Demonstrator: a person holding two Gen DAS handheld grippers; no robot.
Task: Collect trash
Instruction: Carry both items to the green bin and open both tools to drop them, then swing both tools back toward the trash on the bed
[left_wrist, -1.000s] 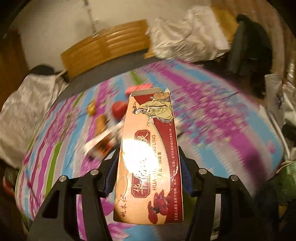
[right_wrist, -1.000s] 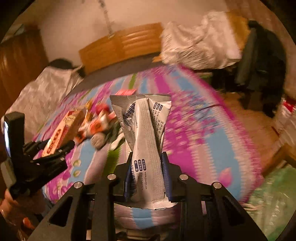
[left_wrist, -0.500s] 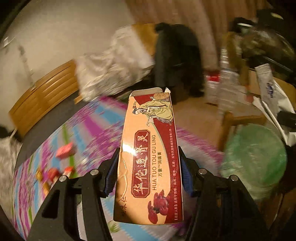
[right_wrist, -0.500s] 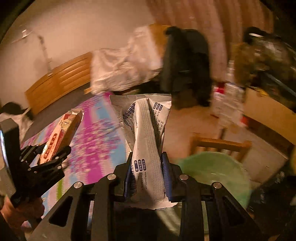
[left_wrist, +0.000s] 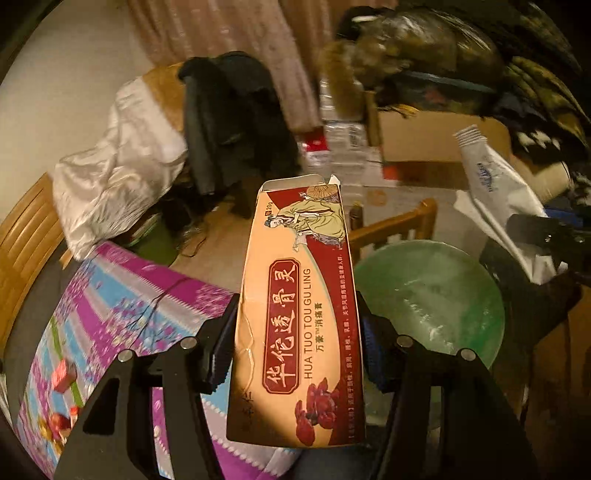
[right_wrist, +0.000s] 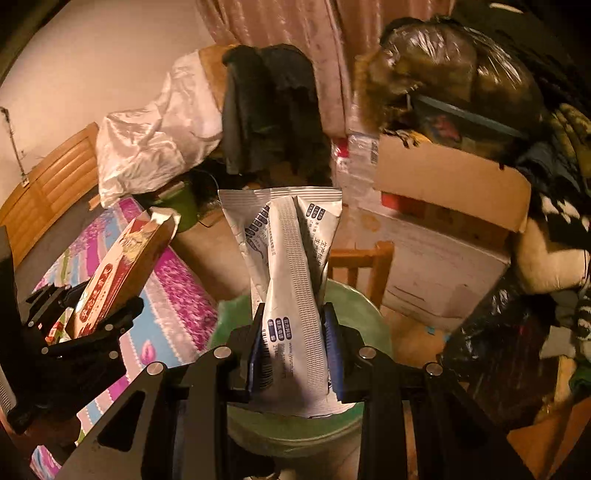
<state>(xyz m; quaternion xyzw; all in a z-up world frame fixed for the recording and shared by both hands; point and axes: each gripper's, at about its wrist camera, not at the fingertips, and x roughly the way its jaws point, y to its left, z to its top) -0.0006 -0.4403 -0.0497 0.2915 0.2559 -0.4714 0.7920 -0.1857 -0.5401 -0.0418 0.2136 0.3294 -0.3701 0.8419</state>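
Both claws are loaded over the bin! The left claw (left_wrist: 297, 354) pinches an ointment carton (left_wrist: 299, 314) printed "HUA TUO TOU GU LING"; the right claw (right_wrist: 295, 350) pinches a crumpled white wrapper (right_wrist: 288, 280), its small print too blurred to read. The green-lined trash bin (left_wrist: 443, 295) sits just right of the bed (left_wrist: 122, 314), near the wooden chair (right_wrist: 364, 269). Best play: centre each item over the bin's mouth before spreading the fingers, since the carton probably sits over the rim.
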